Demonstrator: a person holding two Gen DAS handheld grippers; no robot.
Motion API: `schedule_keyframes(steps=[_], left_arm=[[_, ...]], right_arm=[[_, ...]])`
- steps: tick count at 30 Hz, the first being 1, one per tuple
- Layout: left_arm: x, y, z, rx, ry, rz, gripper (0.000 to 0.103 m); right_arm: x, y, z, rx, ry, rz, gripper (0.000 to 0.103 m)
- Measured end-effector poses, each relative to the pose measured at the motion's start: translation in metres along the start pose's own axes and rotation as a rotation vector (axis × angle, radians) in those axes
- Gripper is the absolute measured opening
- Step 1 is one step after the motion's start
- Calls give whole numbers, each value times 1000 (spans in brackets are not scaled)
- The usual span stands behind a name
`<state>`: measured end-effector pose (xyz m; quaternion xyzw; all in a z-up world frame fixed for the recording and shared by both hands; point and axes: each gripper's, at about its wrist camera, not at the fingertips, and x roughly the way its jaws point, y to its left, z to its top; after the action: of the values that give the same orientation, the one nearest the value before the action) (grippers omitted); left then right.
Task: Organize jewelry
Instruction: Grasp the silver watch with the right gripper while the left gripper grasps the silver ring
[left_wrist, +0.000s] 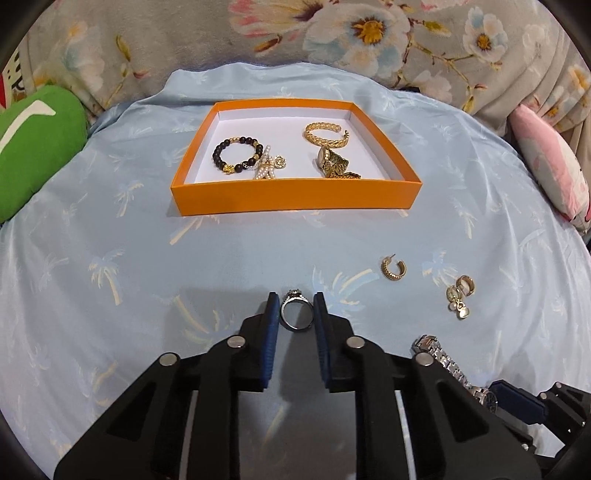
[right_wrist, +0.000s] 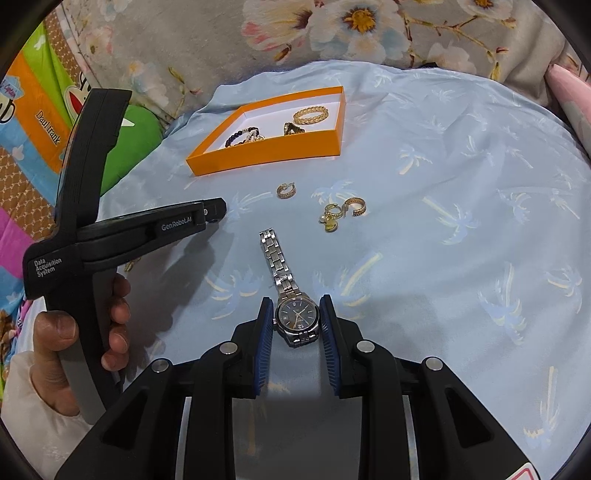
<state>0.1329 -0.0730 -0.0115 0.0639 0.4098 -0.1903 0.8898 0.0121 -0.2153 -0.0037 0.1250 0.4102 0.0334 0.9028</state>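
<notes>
My left gripper (left_wrist: 295, 297) is shut on a silver ring with a stone (left_wrist: 295, 317), which stands upright on the blue palm-print cloth (left_wrist: 147, 277). My right gripper (right_wrist: 295, 301) grips the dark-dialled case of a silver watch (right_wrist: 296, 317), whose band stretches away over the cloth. The orange box (left_wrist: 295, 197) lies farther back and holds a dark bead bracelet (left_wrist: 236, 155), a pearl piece (left_wrist: 266, 166), a gold cuff (left_wrist: 327, 134) and a gold watch (left_wrist: 334, 162). A gold hoop earring (left_wrist: 393, 269) and pearl drop earrings (left_wrist: 460, 295) lie loose on the cloth.
A green cushion (left_wrist: 33, 147) lies at the left and a pink pillow (left_wrist: 546, 166) at the right. Floral fabric (left_wrist: 332, 33) rises behind the box. In the right wrist view a hand (right_wrist: 110, 321) holds the left tool's handle, and another gold hoop (right_wrist: 354, 206) lies near the drop earrings.
</notes>
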Motion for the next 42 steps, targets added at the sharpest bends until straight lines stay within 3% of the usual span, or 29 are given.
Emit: schedule_keyframes(steps=[2,3,16,31,42], left_arm=[[0,0,0,5,-1,-2,12],[0,0,0,3,2,-4,3],[-6,2,-5,-8,-10,-42,1],[-43,21,-5,-69,-70,-70,1],[-66,41,6,-93,-109,-74,1]], right_arm=[[0,-1,1,4,-2,3,24],[0,-1,1,6,-3,3,24],[0,-3,0,17,-10,7,24],[-12,-2,3,24,-60,34,24],[-40,6,47,-6,-152,53,24]])
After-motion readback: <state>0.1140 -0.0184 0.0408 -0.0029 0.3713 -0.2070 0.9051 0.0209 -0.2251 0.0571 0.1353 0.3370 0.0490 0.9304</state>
